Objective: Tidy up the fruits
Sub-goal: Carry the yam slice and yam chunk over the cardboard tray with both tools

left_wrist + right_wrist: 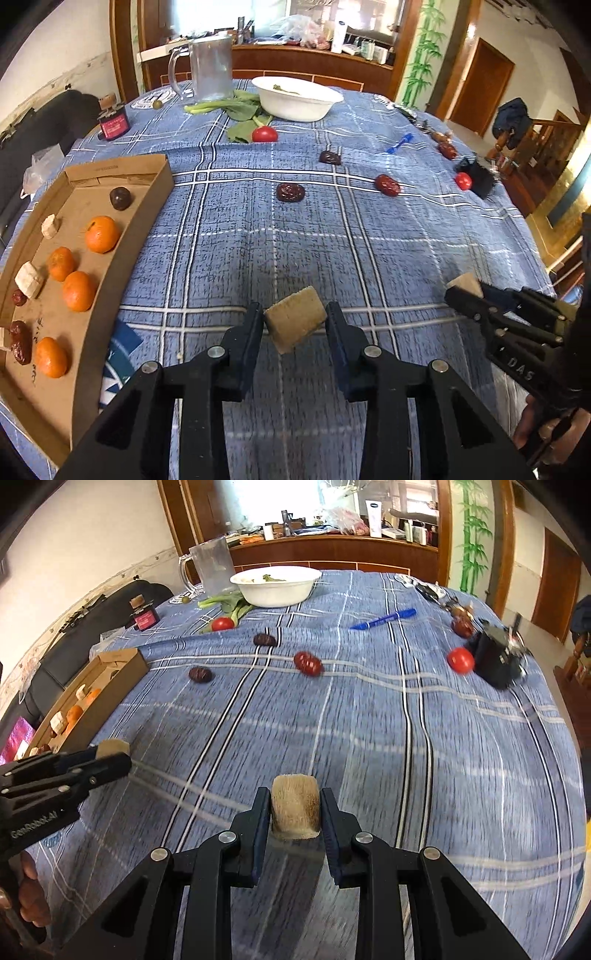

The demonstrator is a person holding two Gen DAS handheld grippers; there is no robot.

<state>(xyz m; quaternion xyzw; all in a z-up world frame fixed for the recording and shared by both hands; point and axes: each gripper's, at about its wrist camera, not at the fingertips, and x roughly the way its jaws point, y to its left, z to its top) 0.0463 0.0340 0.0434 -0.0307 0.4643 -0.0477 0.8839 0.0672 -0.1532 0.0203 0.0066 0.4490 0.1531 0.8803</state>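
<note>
- Left gripper (295, 325) is clamped on a tan chunk (295, 319), held tilted, clear of the cloth (295, 236) as far as I can judge.
- Right gripper (293, 812) is clamped on a second chunk (295, 810), seated upright between the pads.
- Likely step: carry both chunks to the tray (159, 184), at 9 o'clock in the left view.
- Suggest the left goes first; it is nearer the tray. Lift over the tray wall, don't skim it.
- Set it down by the two pale chunks along the tray's far-left side, clear of the oranges (101, 234). Oranges can roll if nudged.
- Tilted grip on the left chunk: lower until it touches cardboard before releasing, else it may tumble.
- Keep the grippers well apart on approach; they sit side by side now.
- Left view only: tray interior shows four oranges, two pale chunks, several dark dates (120, 198).
- Right view only: tray (122, 668) seen edge-on at 9–10 o'clock, contents mostly hidden by the wall.
- Right view shows the pen (384, 618) full length and a tomato (460, 660) touching a black object at 2 o'clock. Right view is motion-blurred.
- Loose dates (307, 663) remain on the cloth at 12 o'clock, plus a second tomato (222, 623) by the greens; both views show them.
</note>
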